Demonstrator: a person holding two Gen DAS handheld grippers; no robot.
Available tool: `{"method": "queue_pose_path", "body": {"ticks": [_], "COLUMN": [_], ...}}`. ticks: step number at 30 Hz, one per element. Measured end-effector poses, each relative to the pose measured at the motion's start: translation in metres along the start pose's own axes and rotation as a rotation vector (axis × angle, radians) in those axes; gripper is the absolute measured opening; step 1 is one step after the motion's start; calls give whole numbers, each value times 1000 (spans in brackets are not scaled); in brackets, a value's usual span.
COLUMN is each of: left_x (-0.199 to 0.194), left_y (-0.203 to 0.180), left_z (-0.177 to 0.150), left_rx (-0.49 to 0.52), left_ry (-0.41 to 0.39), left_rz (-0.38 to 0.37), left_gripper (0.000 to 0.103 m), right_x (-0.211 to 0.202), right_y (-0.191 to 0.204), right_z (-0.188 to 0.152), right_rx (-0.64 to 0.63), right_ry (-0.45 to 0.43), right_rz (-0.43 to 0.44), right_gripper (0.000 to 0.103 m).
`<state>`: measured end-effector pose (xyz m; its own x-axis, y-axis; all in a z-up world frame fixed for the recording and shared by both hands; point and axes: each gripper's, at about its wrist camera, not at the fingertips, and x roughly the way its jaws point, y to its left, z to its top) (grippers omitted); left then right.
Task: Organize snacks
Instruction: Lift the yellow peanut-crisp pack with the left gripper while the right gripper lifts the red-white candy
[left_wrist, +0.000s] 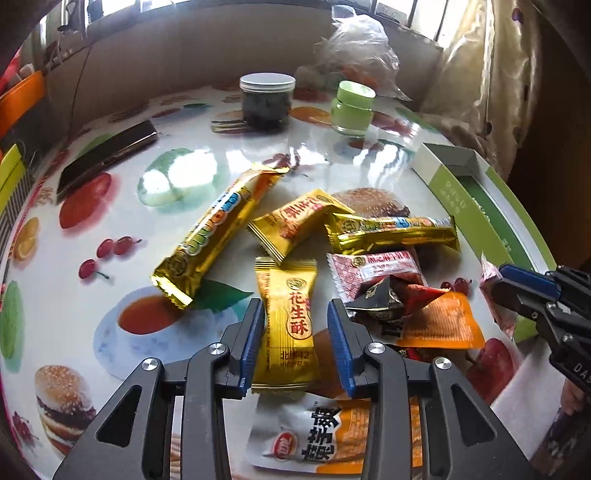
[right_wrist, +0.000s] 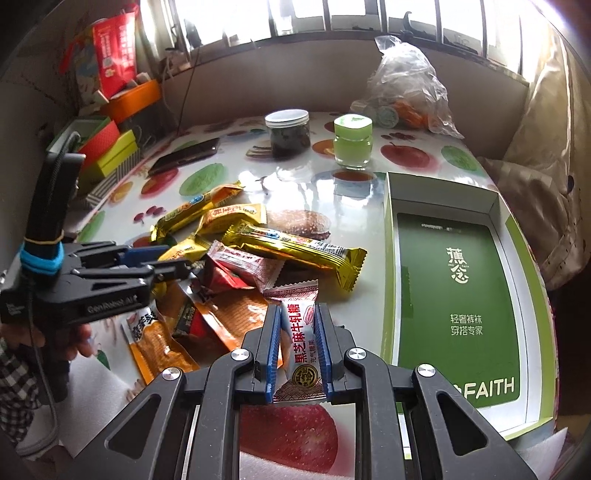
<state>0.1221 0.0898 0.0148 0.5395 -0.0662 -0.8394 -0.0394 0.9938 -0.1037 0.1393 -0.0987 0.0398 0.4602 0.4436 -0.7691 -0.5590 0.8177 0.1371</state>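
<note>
A gold peanut-candy packet (left_wrist: 288, 332) lies lengthwise between the blue pads of my left gripper (left_wrist: 294, 305). A small gap shows at the right pad, so the jaws stand open around it. My right gripper (right_wrist: 297, 310) is shut on a pink-and-white nougat packet (right_wrist: 301, 347), held above the table beside the green box (right_wrist: 388, 258). More snacks lie in a heap: two long gold bars (left_wrist: 210, 236) (left_wrist: 395, 230), a gold packet (left_wrist: 295, 221), a pink packet (left_wrist: 373, 267), a black-and-red one (left_wrist: 384, 301) and an orange pouch (left_wrist: 443, 321). The inside of the box is bare.
A dark-filled jar with a white lid (left_wrist: 266, 99), a green jar (left_wrist: 351, 107) and a clear plastic bag (left_wrist: 358, 48) stand at the back. A phone (left_wrist: 107, 158) lies at the left. Coloured boxes (right_wrist: 107, 147) are stacked beyond the table's left edge.
</note>
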Motion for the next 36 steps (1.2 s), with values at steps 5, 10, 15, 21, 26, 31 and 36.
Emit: {"method": "queue_pose_path", "body": {"ticks": [5, 10, 15, 21, 26, 31, 36], "left_x": [1, 2, -3, -23, -38, -32, -18], "left_y": [3, 4, 5, 1, -3, 4, 3], "left_z": [-1, 0, -2, -3, -3, -6, -10], "left_rx": [-19, -8, -11, -11, -2, -40, -9], "left_ry": [-3, 4, -1, -44, -74, -46, -15], "left_rz": [9, 49, 55, 51, 42, 43, 42], "left_gripper": [37, 27, 26, 24, 14, 14, 50], "right_x": [-1, -3, -6, -13, -21, -26, -27], "right_y": [0, 0, 1, 1, 1, 3, 5], "right_z": [0, 0, -3, -4, -6, -9, -13], "right_rx": [4, 11, 21, 46, 64, 67, 74], "right_ry": [-2, -9, -10, -29, -47, -53, -51], "right_rz": [-2, -2, -2, -3, 3, 5, 12], "right_gripper": [18, 18, 18, 18, 18, 18, 18]}}
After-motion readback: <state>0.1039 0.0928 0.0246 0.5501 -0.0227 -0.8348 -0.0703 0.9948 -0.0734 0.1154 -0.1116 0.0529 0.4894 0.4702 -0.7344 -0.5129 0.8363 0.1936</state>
